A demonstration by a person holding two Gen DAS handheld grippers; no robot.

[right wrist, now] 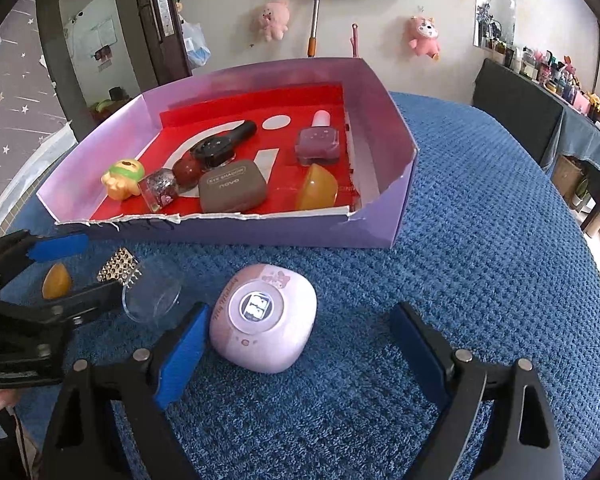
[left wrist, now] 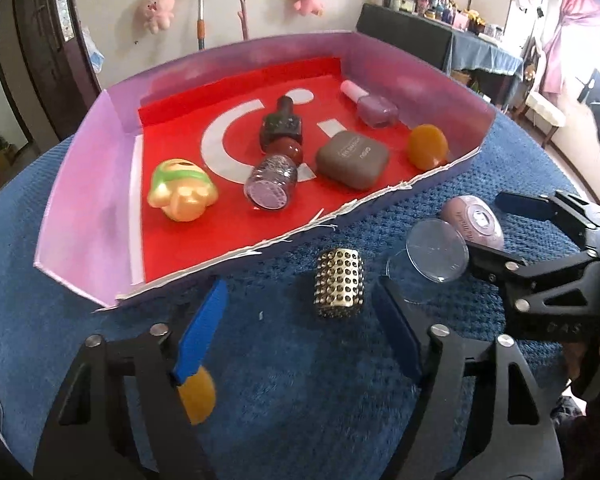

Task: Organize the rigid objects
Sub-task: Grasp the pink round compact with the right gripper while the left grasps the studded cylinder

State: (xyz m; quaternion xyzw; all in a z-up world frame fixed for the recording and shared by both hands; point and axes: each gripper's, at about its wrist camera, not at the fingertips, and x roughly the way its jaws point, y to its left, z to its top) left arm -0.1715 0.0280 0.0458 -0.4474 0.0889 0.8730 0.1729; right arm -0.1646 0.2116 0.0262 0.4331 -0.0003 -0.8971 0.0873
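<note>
Where blue textured cloth (right wrist: 480, 240) covers table, plush toys (right wrist: 274, 20) on wall.

Box (right wrist: 380, 224) behind, compact (right wrist: 232, 192) inside it, studded cylinder (left wrist: 339, 283) and case (right wrist: 262, 316) in front on cloth (right wrist: 480, 280)

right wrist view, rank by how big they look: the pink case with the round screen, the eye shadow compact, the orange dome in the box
1. pink case, though it lies nearest the camera, which inflates it
2. eye shadow compact
3. orange dome

The last two stand about equally far, so that order is safer.
</note>
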